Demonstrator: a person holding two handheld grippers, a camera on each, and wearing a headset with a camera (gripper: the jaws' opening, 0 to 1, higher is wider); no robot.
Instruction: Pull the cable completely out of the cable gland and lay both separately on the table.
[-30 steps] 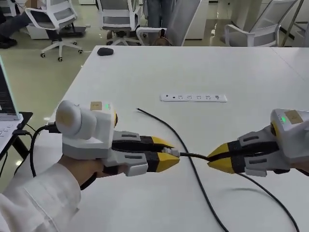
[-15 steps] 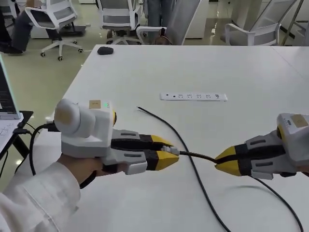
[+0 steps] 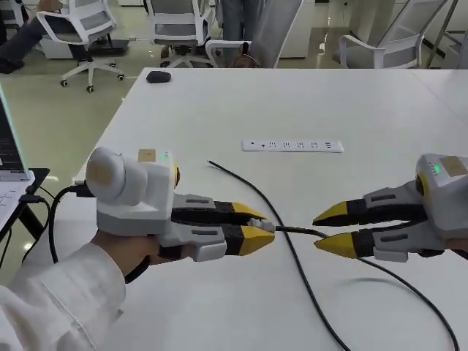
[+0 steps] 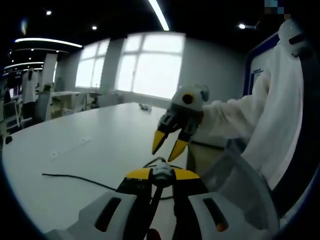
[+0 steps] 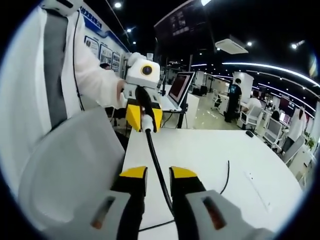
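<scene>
My left gripper (image 3: pixel 263 224) is shut on the small pale cable gland (image 4: pixel 161 169), which sits between its yellow tips above the white table (image 3: pixel 219 110). The black cable (image 3: pixel 296 232) leaves the gland and runs right between the jaws of my right gripper (image 3: pixel 316 232), which stand open around it. Beyond that gripper the cable drops to the table at the lower right, and a long loop (image 3: pixel 307 292) of it lies across the table below both grippers. In the right gripper view the cable (image 5: pixel 152 155) passes between the open yellow tips toward the gland (image 5: pixel 146 122).
A white power strip (image 3: pixel 292 146) lies on the table beyond the grippers. A dark mouse (image 3: pixel 159 77) sits near the far left corner. A laptop (image 3: pixel 7 161) stands off the table's left edge. Office chairs (image 3: pixel 80 29) stand behind the table.
My right gripper, shut on the cable before, has opened its jaws around it. The left gripper keeps hold of the gland in about the same place.
</scene>
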